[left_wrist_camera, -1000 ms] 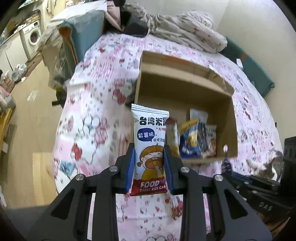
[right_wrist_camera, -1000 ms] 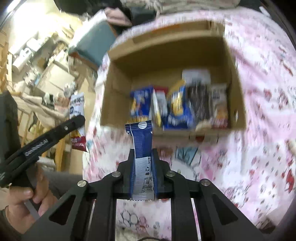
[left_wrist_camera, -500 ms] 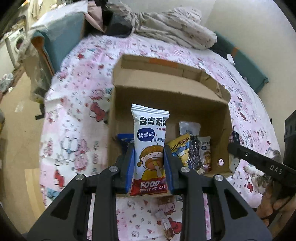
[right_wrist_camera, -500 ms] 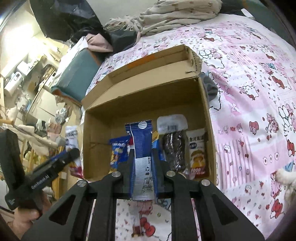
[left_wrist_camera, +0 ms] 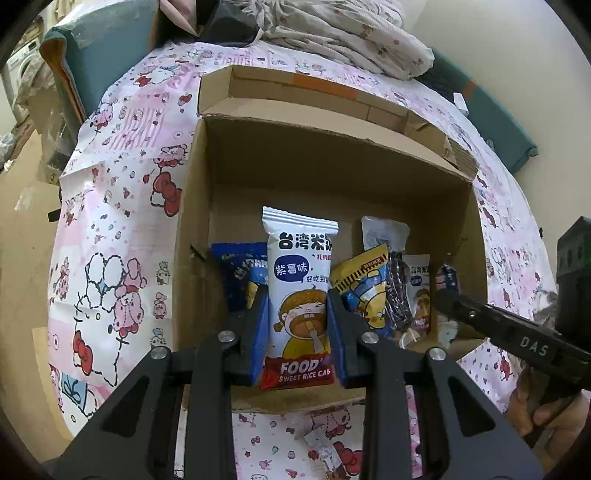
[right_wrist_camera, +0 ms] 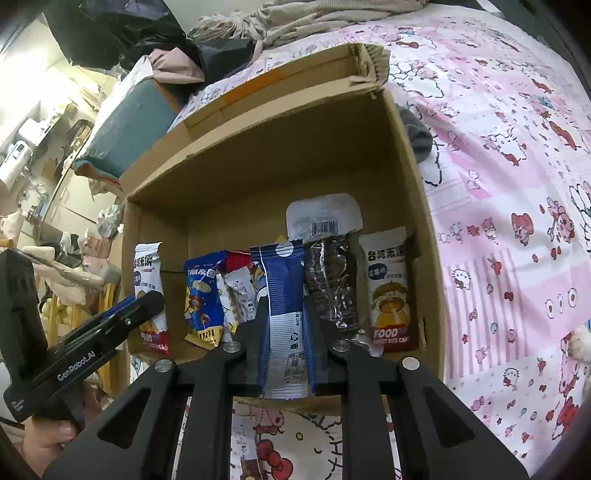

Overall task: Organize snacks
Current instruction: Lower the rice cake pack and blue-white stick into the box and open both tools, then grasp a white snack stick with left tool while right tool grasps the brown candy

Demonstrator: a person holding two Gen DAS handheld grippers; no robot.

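An open cardboard box [left_wrist_camera: 325,166] [right_wrist_camera: 258,173] lies on a pink cartoon-print bedspread [left_wrist_camera: 122,206]. My left gripper [left_wrist_camera: 297,306] is shut on a white sweet rice cake packet [left_wrist_camera: 301,295], upright over the box's left half. My right gripper [right_wrist_camera: 284,317] is shut on a blue and white snack packet [right_wrist_camera: 282,306] above the box's middle. Several snacks stand along the box's near wall: a blue packet [right_wrist_camera: 203,295], a dark transparent packet [right_wrist_camera: 332,280] and a second rice cake packet [right_wrist_camera: 389,291]. The right gripper's body [left_wrist_camera: 517,336] shows at the right of the left wrist view.
Crumpled bedding [left_wrist_camera: 340,33] lies beyond the box. A teal cushion [left_wrist_camera: 99,51] sits at the bed's left edge, with floor and clutter [right_wrist_camera: 44,184] below it. A small wrapper [left_wrist_camera: 325,454] lies on the bedspread in front of the box. A hand [left_wrist_camera: 546,417] grips the right tool.
Both grippers have moved forward and down toward the box, which now fills each view. Each still holds its packet, now over the box's inside.
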